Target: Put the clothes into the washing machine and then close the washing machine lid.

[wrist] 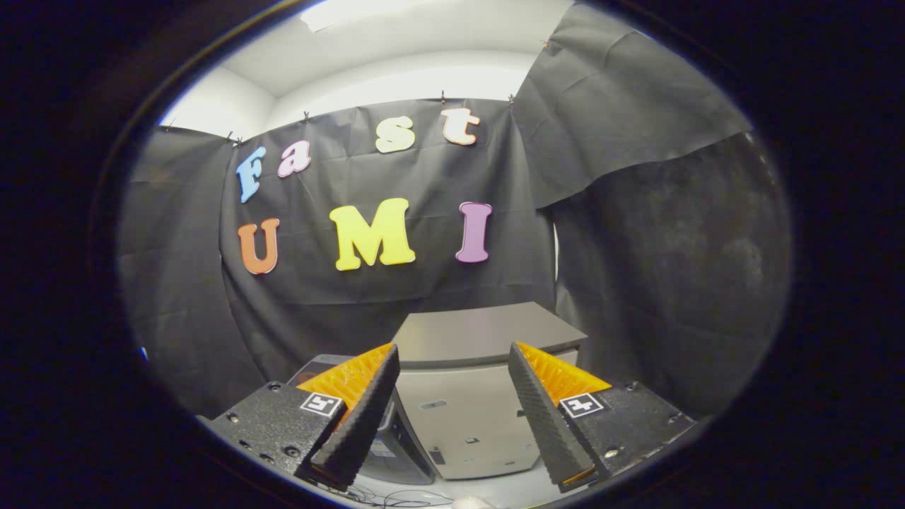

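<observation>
A grey box-shaped washing machine (488, 329) stands ahead against the black cloth wall, with a flat dark top and a paler front face (466, 424). My gripper (452, 350) is open, its fingers spread wide with nothing between them, and the machine shows through the gap just beyond them. A dark panel (399, 445) leans at the machine's left side, partly hidden behind the left finger (360, 417); I cannot tell whether it is the lid. A small pale scrap (472, 502) peeks in below the fingers, too cut off to identify.
Black cloth hangs behind and to both sides of the machine, with a white wall and ceiling above it. Thin cables (396, 498) lie on the pale floor below the fingers.
</observation>
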Available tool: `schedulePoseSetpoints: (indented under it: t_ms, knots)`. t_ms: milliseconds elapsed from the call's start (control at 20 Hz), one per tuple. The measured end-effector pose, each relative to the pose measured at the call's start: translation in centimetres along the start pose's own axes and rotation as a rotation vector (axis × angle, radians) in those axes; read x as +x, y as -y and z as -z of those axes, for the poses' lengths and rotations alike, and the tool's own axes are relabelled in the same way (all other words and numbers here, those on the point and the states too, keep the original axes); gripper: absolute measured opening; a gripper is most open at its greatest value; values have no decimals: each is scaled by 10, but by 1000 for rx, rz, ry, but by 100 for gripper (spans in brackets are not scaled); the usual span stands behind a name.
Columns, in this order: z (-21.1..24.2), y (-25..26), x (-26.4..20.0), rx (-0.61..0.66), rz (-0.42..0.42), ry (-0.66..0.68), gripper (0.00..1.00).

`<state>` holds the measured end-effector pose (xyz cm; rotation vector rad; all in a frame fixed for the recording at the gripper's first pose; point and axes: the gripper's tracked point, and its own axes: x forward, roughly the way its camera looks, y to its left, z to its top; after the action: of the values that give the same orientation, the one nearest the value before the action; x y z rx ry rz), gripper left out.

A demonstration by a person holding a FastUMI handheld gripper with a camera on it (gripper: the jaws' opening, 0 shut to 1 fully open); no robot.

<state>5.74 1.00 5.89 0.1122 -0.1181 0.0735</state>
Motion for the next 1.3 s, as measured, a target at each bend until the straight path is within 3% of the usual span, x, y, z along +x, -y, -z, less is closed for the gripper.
schedulePoseSetpoints:
  t_ms: [250, 500, 1300]
  knots:
    - [25, 46, -31, -53, 21, -27, 97]
    - [49, 71, -46, -21, 28, -66, 97]
    - [72, 82, -52, -47, -6, -104, 97]
